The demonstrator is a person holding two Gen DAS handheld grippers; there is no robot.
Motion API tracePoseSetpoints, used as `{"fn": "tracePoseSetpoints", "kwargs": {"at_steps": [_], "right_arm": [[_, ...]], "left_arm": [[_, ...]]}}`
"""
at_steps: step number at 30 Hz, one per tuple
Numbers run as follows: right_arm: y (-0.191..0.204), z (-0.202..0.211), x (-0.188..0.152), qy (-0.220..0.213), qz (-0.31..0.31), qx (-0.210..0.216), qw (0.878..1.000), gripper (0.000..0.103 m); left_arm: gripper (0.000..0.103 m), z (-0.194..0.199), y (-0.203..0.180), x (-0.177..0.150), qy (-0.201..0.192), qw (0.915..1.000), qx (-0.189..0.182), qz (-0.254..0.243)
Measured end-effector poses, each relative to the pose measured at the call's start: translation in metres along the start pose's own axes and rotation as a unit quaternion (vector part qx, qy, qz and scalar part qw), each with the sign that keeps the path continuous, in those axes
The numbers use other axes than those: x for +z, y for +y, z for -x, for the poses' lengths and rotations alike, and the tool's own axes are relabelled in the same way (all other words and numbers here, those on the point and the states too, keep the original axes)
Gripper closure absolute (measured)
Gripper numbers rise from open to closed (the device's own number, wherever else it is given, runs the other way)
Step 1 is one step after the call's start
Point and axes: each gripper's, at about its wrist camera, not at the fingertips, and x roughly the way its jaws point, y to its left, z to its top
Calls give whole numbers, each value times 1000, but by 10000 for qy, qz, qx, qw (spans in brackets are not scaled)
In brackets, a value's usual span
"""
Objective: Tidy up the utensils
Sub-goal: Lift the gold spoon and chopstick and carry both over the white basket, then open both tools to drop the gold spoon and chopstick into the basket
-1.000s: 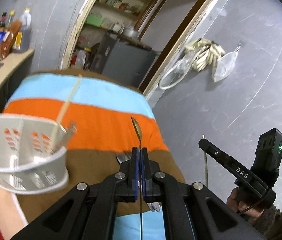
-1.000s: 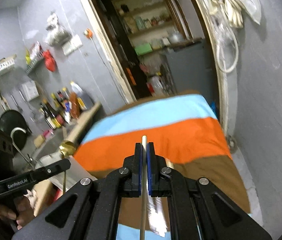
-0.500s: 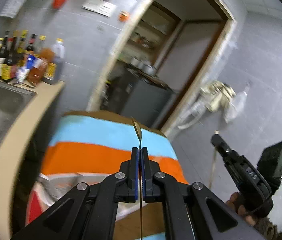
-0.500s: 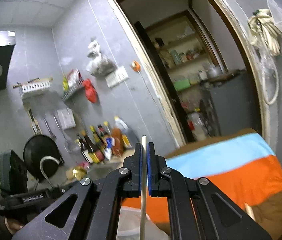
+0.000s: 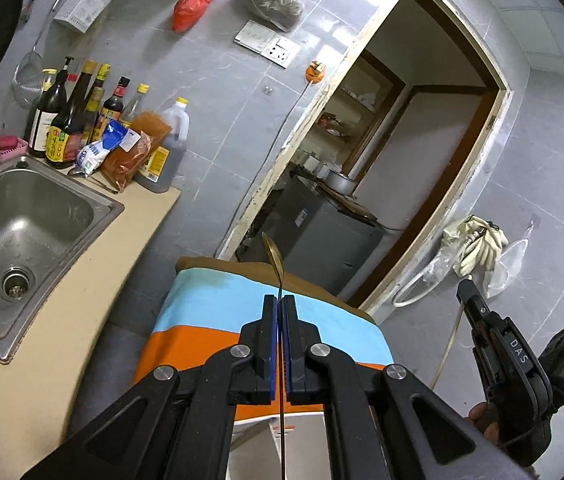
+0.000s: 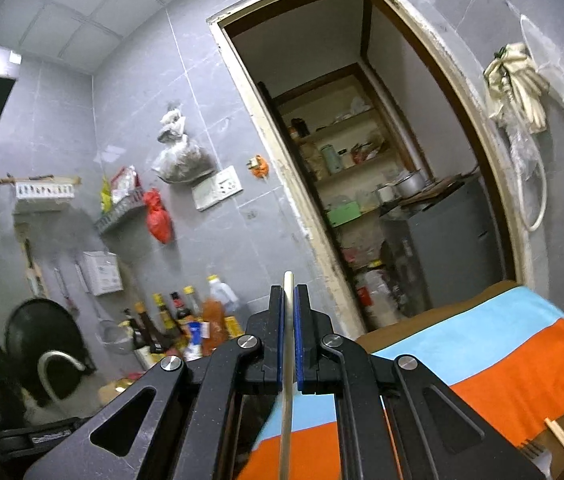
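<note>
The spoon (image 5: 274, 258) stands pinched in the left gripper (image 5: 280, 320) — its gold bowl pokes up past the fingertips and its thin handle runs down between the blue pads toward the bottom of the left wrist view, so those fingers are clamped on it. The chopstick (image 6: 287, 340), pale and straight, is held the same way in the right gripper (image 6: 289, 308), fingers closed on its shaft with the tip just above them. Both utensils are up in the air, above the worktop with its striped cloth (image 5: 218, 308), and both cameras look more at the wall than down.

The step in hand seems to be carrying each piece to a holder; a white object (image 5: 309, 436) at the near edge of the cloth, just under the left fingers, may be that holder, though too little of it shows to be sure. To do this well, tip each gripper so the utensil points down before lowering, bring one in at a time so the two tools do not cross, and part the fingers only once the lower end is inside the rim. The thin handles could pivot in the pads — keep the motion slow.

At the near right corner of the cloth another chopstick (image 6: 560, 438) and a fork (image 6: 534, 451) lie waiting. Off the worktop's left edge are the sink (image 5: 22, 224) and a row of bottles (image 5: 82, 120).
</note>
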Motion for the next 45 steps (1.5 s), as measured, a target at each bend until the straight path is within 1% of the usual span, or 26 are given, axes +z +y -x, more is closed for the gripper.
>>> {"fn": "tracePoseSetpoints", "kwargs": {"at_steps": [7,12,16,24,29,33,36,37,38,39,41,44,45], "right_arm": [[1,-6,-14,41,208,-258,9994,99],[5,-8,-18,78,334,-272,9990,99],[6,-8,-20,130,403,-264,9988,99],[4,-8,-23,201,424,-277,9985,99],[4,-5,-26,389,496,-210,9978,98],[3,-4,-28,760,574,-117,9954,98],[0,2,-27,843,591,-102,9946,97],[0,3,-26,853,601,-101,9945,96],[-1,6,-25,869,613,-96,9943,90],[-2,8,-24,885,607,-96,9942,80],[-4,13,-19,888,561,-99,9944,70],[-6,21,-10,878,586,-138,9943,69],[-7,24,-7,887,601,-156,9941,66]], "left_arm": [[100,-9,1,-14,29,9999,-15,-169],[100,-11,-1,-23,38,9994,37,-330],[100,-11,-3,-27,53,9992,48,-398],[100,-7,-7,-31,64,9979,187,-620],[100,-6,-10,-31,202,9965,241,-774],[100,-4,-10,-32,357,9963,291,-723],[99,-4,-12,-34,491,9949,399,-781],[99,-4,-13,-34,531,9946,408,-790],[99,-4,-13,-35,565,9944,414,-795],[99,-4,-14,-35,587,9942,426,-800],[99,-3,-16,-35,664,9935,457,-803],[98,-2,-21,-36,787,9920,480,-866],[97,-2,-23,-36,822,9913,498,-895]]}}
